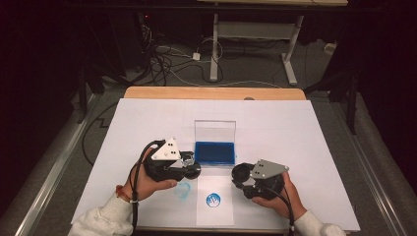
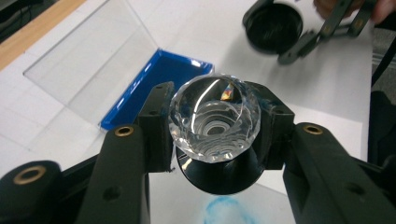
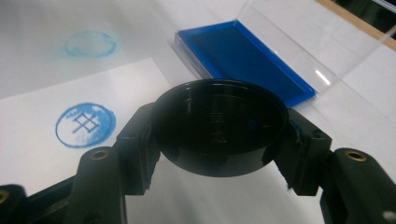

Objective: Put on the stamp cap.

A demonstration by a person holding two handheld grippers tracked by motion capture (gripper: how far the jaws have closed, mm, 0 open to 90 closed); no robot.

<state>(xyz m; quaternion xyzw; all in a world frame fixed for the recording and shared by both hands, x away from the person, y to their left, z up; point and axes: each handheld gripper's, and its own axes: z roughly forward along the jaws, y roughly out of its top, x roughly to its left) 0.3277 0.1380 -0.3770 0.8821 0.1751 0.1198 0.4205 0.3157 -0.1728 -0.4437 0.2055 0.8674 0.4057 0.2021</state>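
**Stamp in one tool, cap in the other**

On the left of the white worktop (image 1: 295,147), the left tool (image 1: 193,167) is closed on a stamp (image 2: 214,122) with a faceted, clear crystal handle; both jaws press against that handle, and the stamp's black round base shows below them, raised over a faint blue smudge (image 1: 183,189) on the worktop; a hand (image 1: 147,183) in a pale sleeve grips this tool from below. Just ahead of the tool lies a blue ink pad (image 1: 214,153) in its case, the clear lid (image 1: 215,130) standing upright behind it; nearer the person, between the two tools, a white sheet of paper (image 1: 213,216) carries a round blue stamp print (image 1: 213,200). Farther right, the right tool (image 1: 241,174) is clamped on a black round cap (image 3: 219,123), its hollow side facing the tool's camera; the cap is held above the paper, apart from the stamp and beside the ink pad.
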